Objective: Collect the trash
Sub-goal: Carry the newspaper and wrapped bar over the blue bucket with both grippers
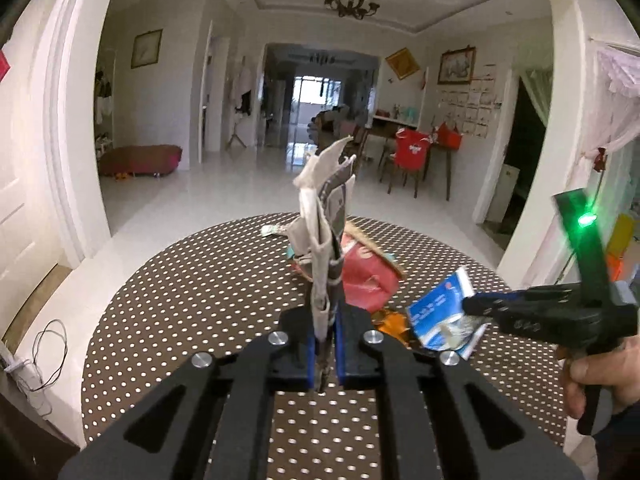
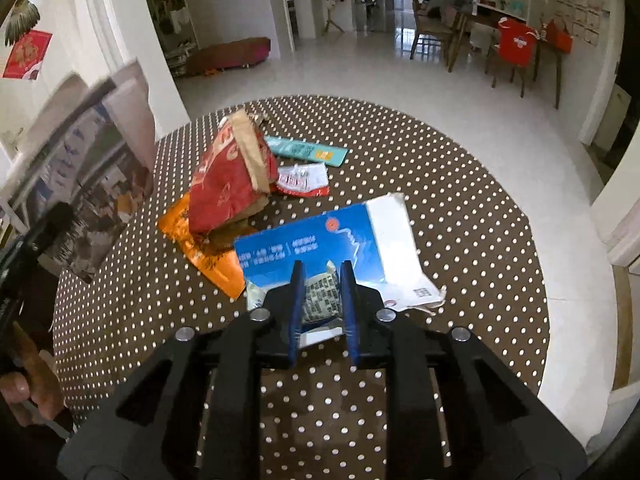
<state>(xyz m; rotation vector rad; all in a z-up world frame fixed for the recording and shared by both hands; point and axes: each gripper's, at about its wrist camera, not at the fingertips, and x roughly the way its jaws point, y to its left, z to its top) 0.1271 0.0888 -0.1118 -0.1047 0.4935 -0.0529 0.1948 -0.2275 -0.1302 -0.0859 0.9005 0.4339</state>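
Note:
My left gripper [image 1: 327, 312] is shut on a folded newspaper [image 1: 326, 216] and holds it upright above the round dotted table [image 1: 192, 280]; the same newspaper [image 2: 84, 168] shows at the left of the right wrist view. My right gripper [image 2: 322, 276] is shut on a blue and white package [image 2: 340, 236] together with a small crumpled wrapper [image 2: 320, 296], lifted a little above the table [image 2: 460, 200]. In the left wrist view the right gripper [image 1: 472, 306] holds that blue package [image 1: 436, 312]. On the table lie a red paper bag [image 2: 228, 184], an orange wrapper [image 2: 200, 248], a teal packet [image 2: 306, 151] and a red and white wrapper [image 2: 302, 180].
The table stands in a tiled room. A dining table with chairs [image 2: 508, 48] stands at the far right, one chair draped in a red shirt. A low reddish cushion [image 2: 228, 54] lies on the floor at the far left. A white doorframe [image 1: 72, 140] is at the left.

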